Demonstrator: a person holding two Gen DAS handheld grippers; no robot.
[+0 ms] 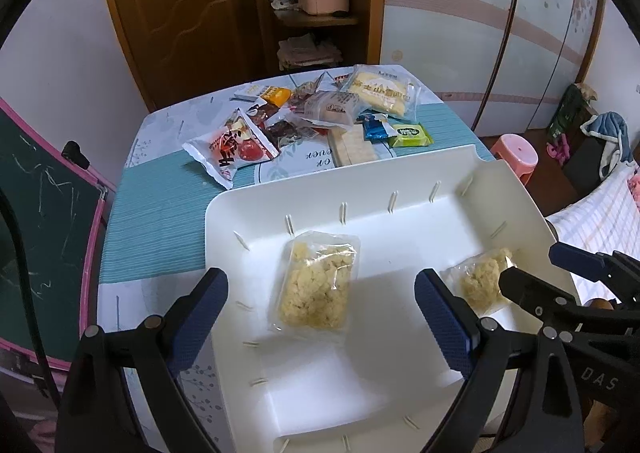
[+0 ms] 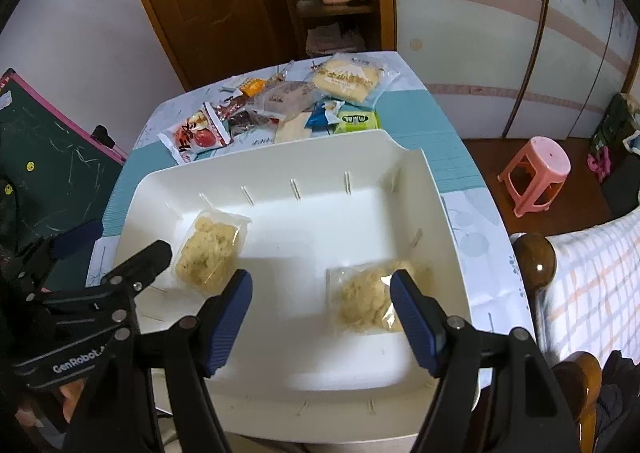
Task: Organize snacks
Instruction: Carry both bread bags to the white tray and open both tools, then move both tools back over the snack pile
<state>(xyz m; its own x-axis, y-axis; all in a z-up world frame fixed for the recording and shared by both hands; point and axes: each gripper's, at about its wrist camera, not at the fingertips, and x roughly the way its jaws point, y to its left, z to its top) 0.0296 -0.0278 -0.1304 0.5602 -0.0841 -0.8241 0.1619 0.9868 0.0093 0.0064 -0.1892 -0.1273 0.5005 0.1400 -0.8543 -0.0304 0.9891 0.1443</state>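
A white tray (image 1: pixel 320 205) (image 2: pixel 440 221) sits on the table's near end. Two clear packets of pale yellow crumbly snack lie in it: one on the left (image 1: pixel 316 285) (image 2: pixel 210 249), one on the right (image 1: pixel 480 281) (image 2: pixel 366 303). My left gripper (image 1: pixel 320 313) is open and empty above the left packet. My right gripper (image 2: pixel 322 309) is open and empty above the tray, its right finger over the right packet; it also shows in the left wrist view (image 1: pixel 568 277). A pile of wrapped snacks (image 1: pixel 320 113) (image 2: pixel 280 105) lies beyond the tray.
A chalkboard with a pink frame (image 1: pixel 44 221) stands left of the table. A pink stool (image 2: pixel 536 173) is on the floor at the right, and a bed with a wooden post (image 2: pixel 536 257) is close at the right. A wooden door and shelf are behind.
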